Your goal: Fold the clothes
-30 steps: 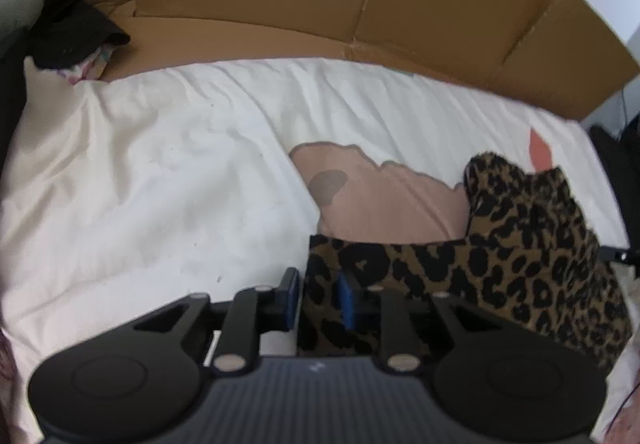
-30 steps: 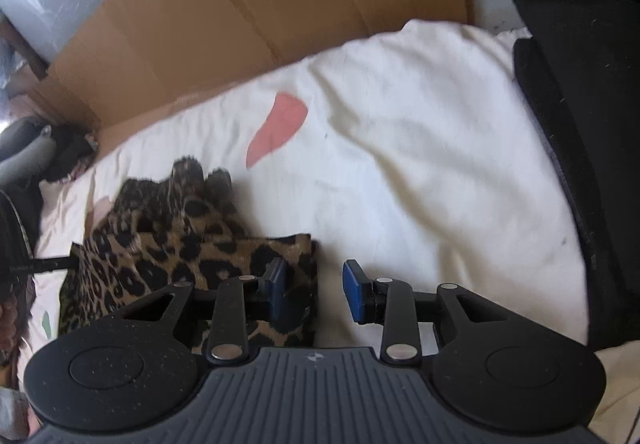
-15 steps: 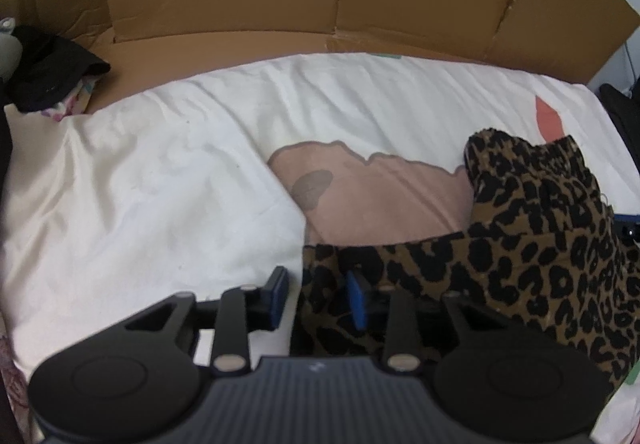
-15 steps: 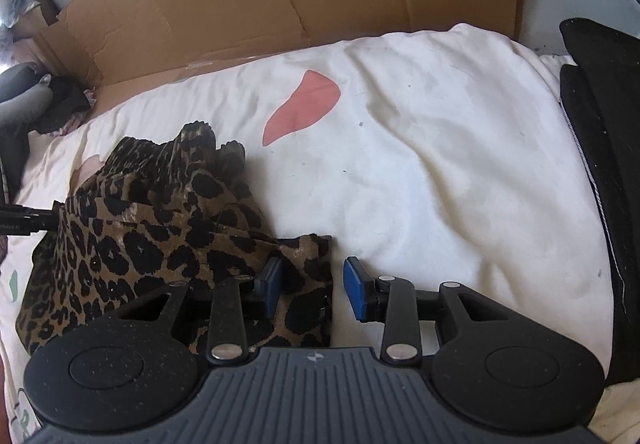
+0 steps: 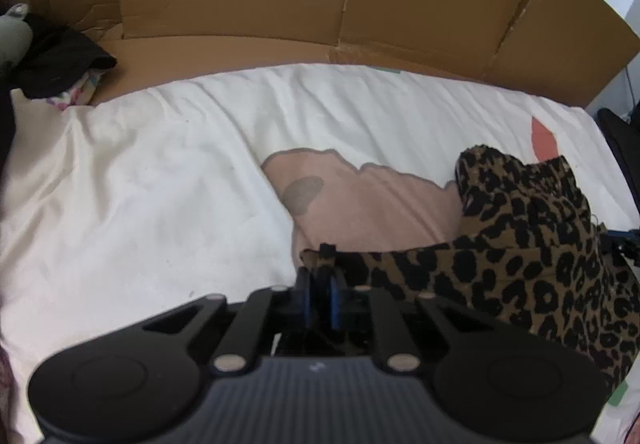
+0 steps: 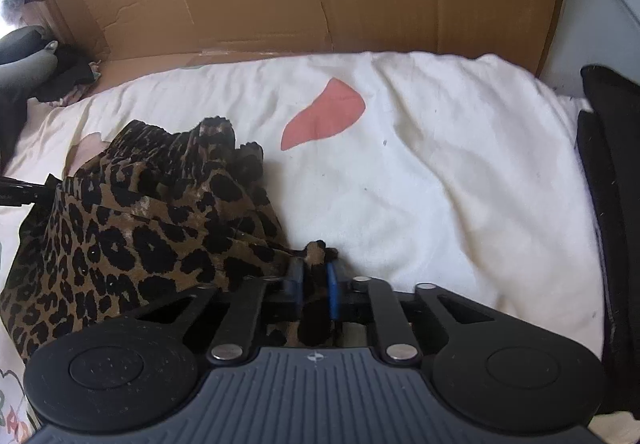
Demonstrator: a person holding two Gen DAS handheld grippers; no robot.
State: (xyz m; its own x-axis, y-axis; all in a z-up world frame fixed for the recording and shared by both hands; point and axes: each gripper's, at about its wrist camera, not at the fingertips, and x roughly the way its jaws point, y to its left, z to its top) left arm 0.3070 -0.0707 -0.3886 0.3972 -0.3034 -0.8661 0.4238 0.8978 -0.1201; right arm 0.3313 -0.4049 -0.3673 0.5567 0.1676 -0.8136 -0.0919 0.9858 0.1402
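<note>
Now both sets of jaws have just closed; a second ago they stood apart around the cloth. Left hand-held gripper [image 5: 319, 294] pinches the left corner of the leopard-print garment [image 5: 532, 264], bottom centre of frame. Right hand-held gripper [image 6: 316, 284] pinches its right corner. Garment lies bunched on the white bed [image 6: 440, 183], low left in the right view.

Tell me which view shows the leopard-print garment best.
The right wrist view: the leopard-print garment shows nearly whole, bunched on the white bedding, one corner pinched in the right tongs. The left wrist view crops it at the frame's right edge, showing the left tongs pinching another corner.
</note>
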